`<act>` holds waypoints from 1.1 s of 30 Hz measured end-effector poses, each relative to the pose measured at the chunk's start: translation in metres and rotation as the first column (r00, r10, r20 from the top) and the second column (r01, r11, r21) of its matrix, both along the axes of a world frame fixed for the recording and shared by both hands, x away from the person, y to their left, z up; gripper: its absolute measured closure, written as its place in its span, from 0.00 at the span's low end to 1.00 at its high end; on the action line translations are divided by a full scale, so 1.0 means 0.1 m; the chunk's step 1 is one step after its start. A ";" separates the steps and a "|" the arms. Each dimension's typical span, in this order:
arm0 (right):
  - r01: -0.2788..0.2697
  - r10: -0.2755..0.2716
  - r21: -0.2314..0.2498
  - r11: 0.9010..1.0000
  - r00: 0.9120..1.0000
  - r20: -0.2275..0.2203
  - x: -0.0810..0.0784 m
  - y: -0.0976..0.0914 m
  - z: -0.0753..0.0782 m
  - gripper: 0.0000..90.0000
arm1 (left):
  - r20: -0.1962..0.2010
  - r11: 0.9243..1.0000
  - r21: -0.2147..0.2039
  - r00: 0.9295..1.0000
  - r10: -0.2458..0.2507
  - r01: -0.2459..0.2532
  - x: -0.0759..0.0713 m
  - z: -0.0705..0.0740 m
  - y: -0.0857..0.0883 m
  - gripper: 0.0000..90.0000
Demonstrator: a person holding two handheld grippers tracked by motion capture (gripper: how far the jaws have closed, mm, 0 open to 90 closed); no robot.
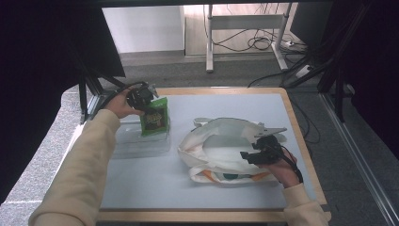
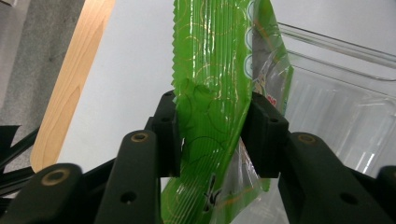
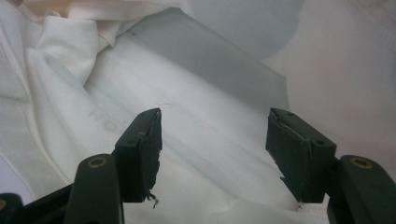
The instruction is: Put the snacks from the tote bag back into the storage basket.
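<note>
A green snack bag stands upright at the back of a clear plastic tray on the table's left. My left gripper holds the bag at its top edge. In the left gripper view the green snack bag runs up between the jaws of the left gripper, with both pads against its crinkled sides. A white cloth bag lies at centre right with its mouth gaping. My right gripper rests at that mouth's right side. The right gripper is open over the white cloth bag, with nothing pinched.
The clear plastic tray sits just right of the snack bag in the left gripper view. A pale blue mat covers the wooden table. Behind the table are desk legs and cables on the floor.
</note>
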State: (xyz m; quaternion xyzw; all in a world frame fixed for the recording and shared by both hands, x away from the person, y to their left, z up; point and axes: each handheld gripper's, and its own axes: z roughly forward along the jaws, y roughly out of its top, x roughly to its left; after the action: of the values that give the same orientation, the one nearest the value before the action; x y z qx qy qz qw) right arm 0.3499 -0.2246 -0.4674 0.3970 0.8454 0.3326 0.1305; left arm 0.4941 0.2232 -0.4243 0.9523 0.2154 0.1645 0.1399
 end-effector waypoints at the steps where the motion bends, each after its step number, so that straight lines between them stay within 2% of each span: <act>1: 0.000 0.000 0.002 1.000 1.000 -0.003 0.00 0.00 0.00 0.40 | 0.005 1.000 -0.001 1.000 -0.004 0.004 0.00 0.00 0.00 0.64; 4: -0.001 0.001 0.001 1.000 1.000 -0.005 0.00 0.00 0.00 0.40 | 0.033 1.000 -0.013 0.999 -0.003 0.003 -0.02 0.04 0.01 0.56; 5: 0.000 0.000 -0.001 1.000 1.000 -0.005 0.01 0.00 -0.01 0.40 | 0.046 1.000 -0.019 0.999 -0.001 0.002 -0.03 0.06 0.01 0.49; 7: 0.002 -0.002 0.000 1.000 1.000 -0.009 0.01 0.00 -0.01 0.40 | 0.071 0.999 -0.040 0.997 0.009 -0.006 -0.04 0.11 0.03 0.43; 12: -0.001 0.001 0.000 1.000 1.000 -0.009 0.01 0.00 -0.02 0.40 | 0.130 0.996 -0.088 0.991 0.032 -0.020 -0.08 0.28 0.08 0.37; 14: -0.002 0.002 0.000 1.000 1.000 -0.010 0.01 0.00 -0.02 0.40 | 0.155 0.992 -0.123 0.987 0.041 -0.022 -0.11 0.37 0.11 0.37; 16: 0.001 -0.001 0.000 1.000 1.000 -0.012 0.01 0.00 -0.02 0.40 | 0.163 0.984 -0.177 0.985 0.057 -0.027 -0.13 0.45 0.14 0.37; 17: 0.001 -0.001 0.000 1.000 1.000 -0.012 0.01 0.00 -0.02 0.40 | 0.163 0.981 -0.192 0.985 0.060 -0.028 -0.14 0.47 0.15 0.37; 19: 0.001 -0.001 0.001 1.000 1.000 -0.011 0.01 0.00 -0.02 0.40 | 0.158 0.979 -0.203 0.985 0.063 -0.030 -0.16 0.50 0.16 0.37; 23: -0.001 0.001 0.001 1.000 1.000 -0.008 0.01 0.01 -0.02 0.40 | 0.122 0.975 -0.217 0.990 0.073 -0.045 -0.21 0.49 0.16 0.35; 26: -0.002 0.002 0.008 1.000 1.000 -0.006 0.02 0.00 -0.01 0.40 | 0.084 0.964 -0.259 0.992 0.089 -0.064 -0.25 0.47 0.16 0.35; 28: 0.000 0.000 0.015 1.000 1.000 -0.006 0.01 0.00 0.00 0.40 | 0.059 0.958 -0.272 0.993 0.106 -0.086 -0.29 0.46 0.17 0.36; 30: -0.005 0.005 0.019 1.000 1.000 0.001 0.01 -0.01 0.00 0.40 | 0.036 0.946 -0.307 0.992 0.125 -0.108 -0.33 0.47 0.18 0.39; 33: 0.000 0.000 0.026 1.000 1.000 0.001 0.01 -0.02 0.01 0.40 | 0.026 0.932 -0.341 0.990 0.140 -0.122 -0.40 0.47 0.22 0.40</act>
State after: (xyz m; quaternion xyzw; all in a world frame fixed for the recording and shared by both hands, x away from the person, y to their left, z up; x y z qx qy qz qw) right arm 0.3510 -0.2269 -0.4660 0.3984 0.8410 0.3439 0.1255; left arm 0.4546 0.2448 -0.3771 0.8932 0.2999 0.1577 0.2955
